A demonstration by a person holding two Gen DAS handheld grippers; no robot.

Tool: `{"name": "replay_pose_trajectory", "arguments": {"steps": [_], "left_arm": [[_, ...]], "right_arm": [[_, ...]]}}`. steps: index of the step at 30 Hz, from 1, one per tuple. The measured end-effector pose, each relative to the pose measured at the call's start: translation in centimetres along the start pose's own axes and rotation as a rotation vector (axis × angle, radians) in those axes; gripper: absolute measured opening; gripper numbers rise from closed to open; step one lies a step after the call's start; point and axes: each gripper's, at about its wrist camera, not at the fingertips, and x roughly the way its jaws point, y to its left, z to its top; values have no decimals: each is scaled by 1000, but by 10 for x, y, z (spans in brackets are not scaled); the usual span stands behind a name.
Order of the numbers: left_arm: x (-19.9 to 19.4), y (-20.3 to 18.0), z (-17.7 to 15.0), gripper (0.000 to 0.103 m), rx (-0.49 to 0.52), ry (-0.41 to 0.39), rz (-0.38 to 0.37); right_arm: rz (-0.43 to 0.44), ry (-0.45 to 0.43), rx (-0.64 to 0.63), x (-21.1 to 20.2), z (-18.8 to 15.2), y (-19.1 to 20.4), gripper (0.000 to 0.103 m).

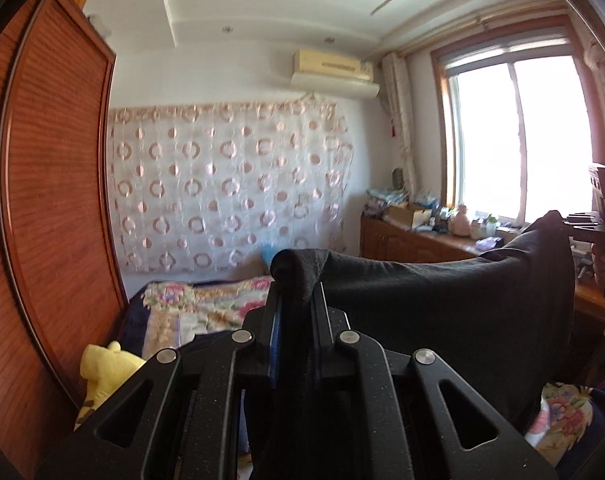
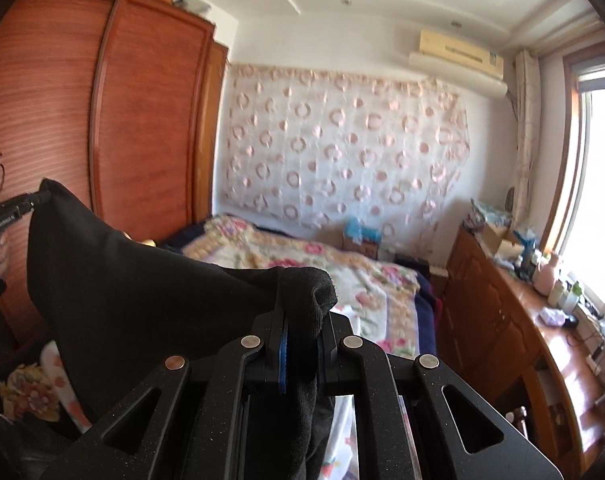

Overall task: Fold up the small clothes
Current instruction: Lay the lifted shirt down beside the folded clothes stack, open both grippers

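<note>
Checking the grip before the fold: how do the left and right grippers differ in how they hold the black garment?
The left gripper pinches the black garment at one corner, cloth running off to its right; the right gripper pinches the other corner, cloth running off to its left. The left corner bunches into a rounded roll; the right one flops to the right as a pointed flap. Both are shut on the cloth, holding it spread above the bed.

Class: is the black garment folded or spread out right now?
Spread: the black garment hangs stretched between the left gripper and right gripper.
</note>
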Motion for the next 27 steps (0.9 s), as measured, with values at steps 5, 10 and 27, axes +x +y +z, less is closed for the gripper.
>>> {"name": "replay_pose_trajectory", "arguments": {"steps": [5,10,27], "left_arm": [[121,23,-49,32,-43,180,35],[162,24,-106,50,-84,341,-9],[89,13,-176,78,-92,445,-33]], "right_arm": [[-30,166,62,132,-17,-4,28],[-101,348,130,230,-64,1,31],[-9,395,331,208,-157,-38,31]]}}
